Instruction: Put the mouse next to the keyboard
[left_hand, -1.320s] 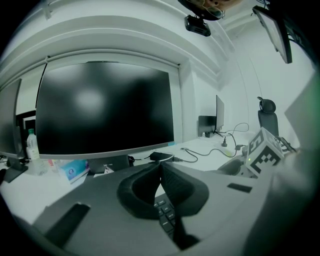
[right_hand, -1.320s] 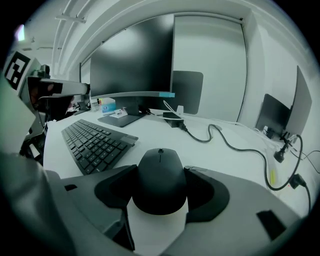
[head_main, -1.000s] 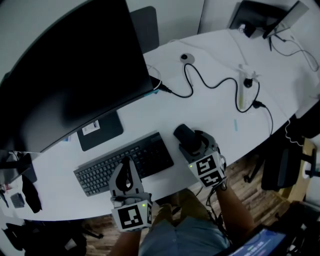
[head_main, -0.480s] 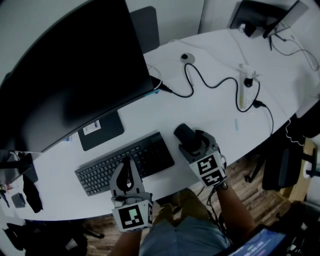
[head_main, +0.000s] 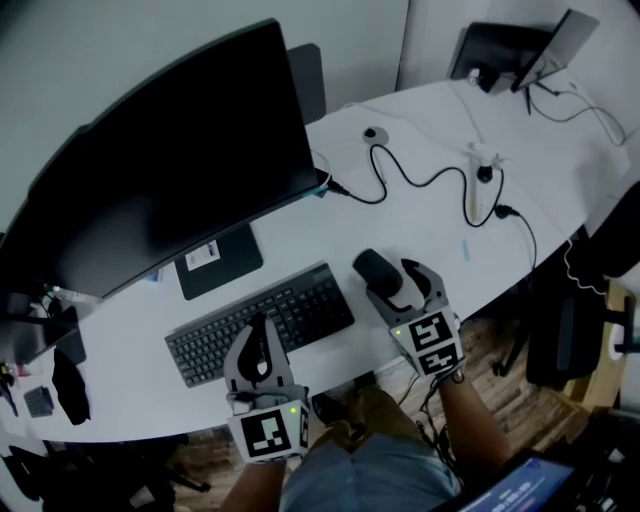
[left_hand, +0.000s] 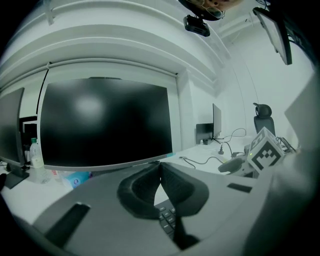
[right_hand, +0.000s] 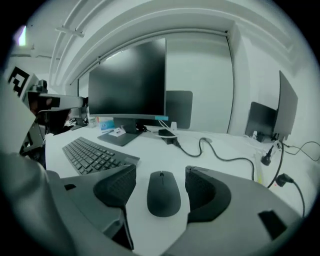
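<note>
The black mouse (head_main: 376, 270) (right_hand: 163, 192) lies flat on the white desk (head_main: 420, 215), just right of the black keyboard (head_main: 262, 322) (right_hand: 92, 154). My right gripper (head_main: 392, 284) (right_hand: 160, 178) straddles the mouse and its jaws are opening. A strip of desk shows between each pad and the mouse's sides. My left gripper (head_main: 262, 338) (left_hand: 160, 167) hovers over the keyboard's near edge, its pads pressed together with nothing between them.
A large dark monitor (head_main: 170, 190) on a flat stand (head_main: 218, 262) sits behind the keyboard. A black cable (head_main: 430, 180) snakes across the desk to the right. A laptop stand (head_main: 520, 55) is at the far right corner. An office chair (head_main: 560, 330) stands beside the desk's right edge.
The head view has shifted, so the desk and monitor sit lower and more to the right. The right jaws stand slightly wider around the mouse. The left gripper has barely moved.
</note>
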